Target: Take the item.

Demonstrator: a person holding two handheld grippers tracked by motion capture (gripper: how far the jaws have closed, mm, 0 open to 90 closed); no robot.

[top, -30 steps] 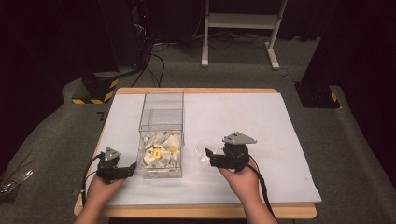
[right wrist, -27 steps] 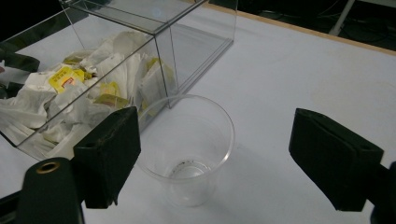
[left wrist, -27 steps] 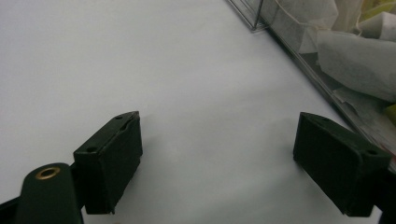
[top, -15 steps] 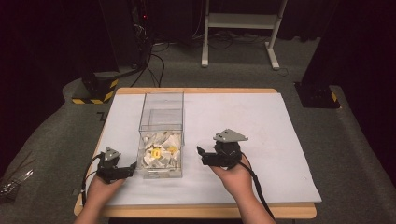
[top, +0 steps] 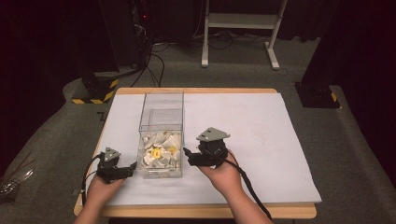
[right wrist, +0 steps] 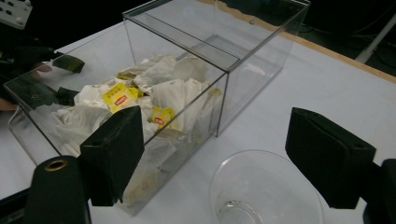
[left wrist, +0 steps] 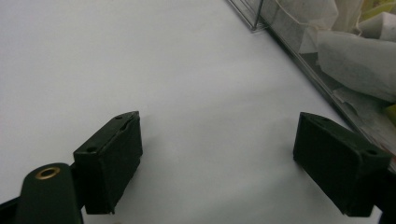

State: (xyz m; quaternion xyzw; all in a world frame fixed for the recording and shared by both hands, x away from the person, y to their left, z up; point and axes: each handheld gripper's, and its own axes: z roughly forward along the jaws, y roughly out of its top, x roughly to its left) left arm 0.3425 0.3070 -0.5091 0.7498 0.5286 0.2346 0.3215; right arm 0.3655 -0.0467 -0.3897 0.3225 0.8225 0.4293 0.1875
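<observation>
As seen from the high view, showed a white table (top: 243, 130) with a clear box (top: 161, 95) standing on it, split by a divider into a near and a far compartment. Held a heap of tea bags (top: 161, 151) in the near compartment alone, soft white paper pouches, some with yellow tags. Set a left gripper (top: 130, 169) low beside the box's near left wall and a right gripper (top: 187, 157) just beside its right wall, aimed toward the bags. Had both pairs of jaws spread wide, with nothing gripped between them. In the right gripper view, looked over the box's rim onto the piled bags, with an empty glass (right wrist: 264, 186) standing on the table just beside the box, below the jaws. Judged the bags very light, limp and easily torn, and likely to drag a neighbour along when lifted. Best pinched gently from above, at the paper edge or yellow tag of a bag lying on top. Judged the glass hard, slick and apt to tip if knocked.
</observation>
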